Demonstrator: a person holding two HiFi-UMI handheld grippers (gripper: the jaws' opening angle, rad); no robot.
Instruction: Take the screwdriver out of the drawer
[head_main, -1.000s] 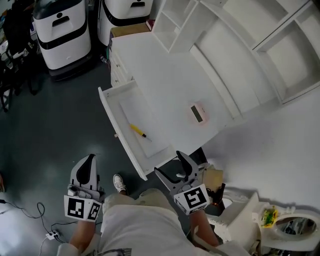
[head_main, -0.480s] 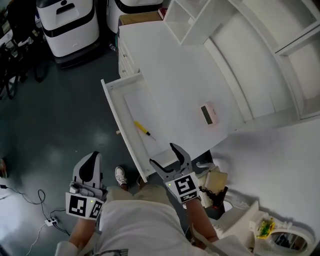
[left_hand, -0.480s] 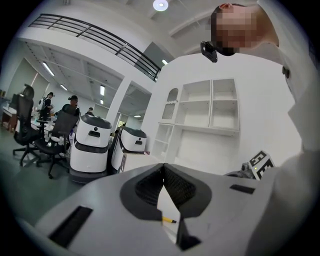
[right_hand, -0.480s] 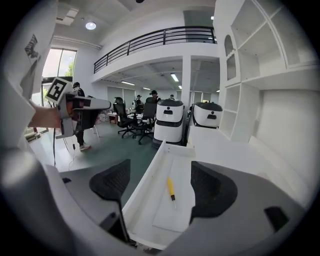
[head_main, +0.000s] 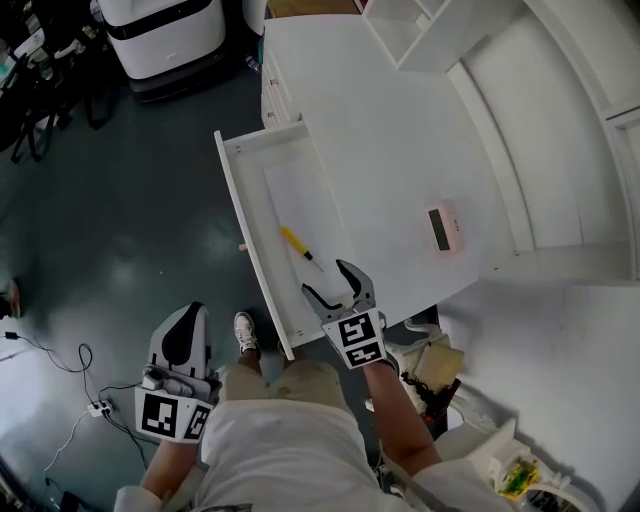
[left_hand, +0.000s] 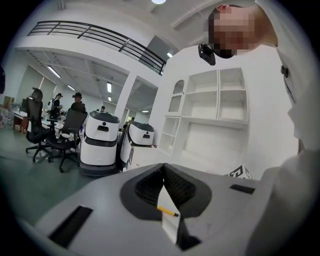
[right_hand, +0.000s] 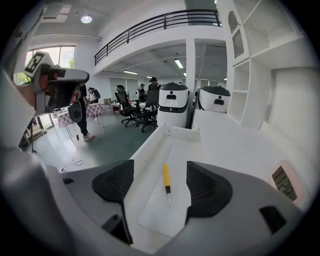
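- Right gripper (head_main: 327, 280): jaws wide, closing on nothing, over the near end of the drawer (head_main: 232, 200).
- Screwdriver (head_main: 297, 243): just ahead, drawer walls well apart either side.
- Left gripper (head_main: 183, 318): jaws together, outside drawer.
- Drawer's whole outline: head view only.

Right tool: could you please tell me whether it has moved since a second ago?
Yes: the right tool has advanced over the drawer's near end toward the screwdriver; jaws closing, nothing gripped between them.
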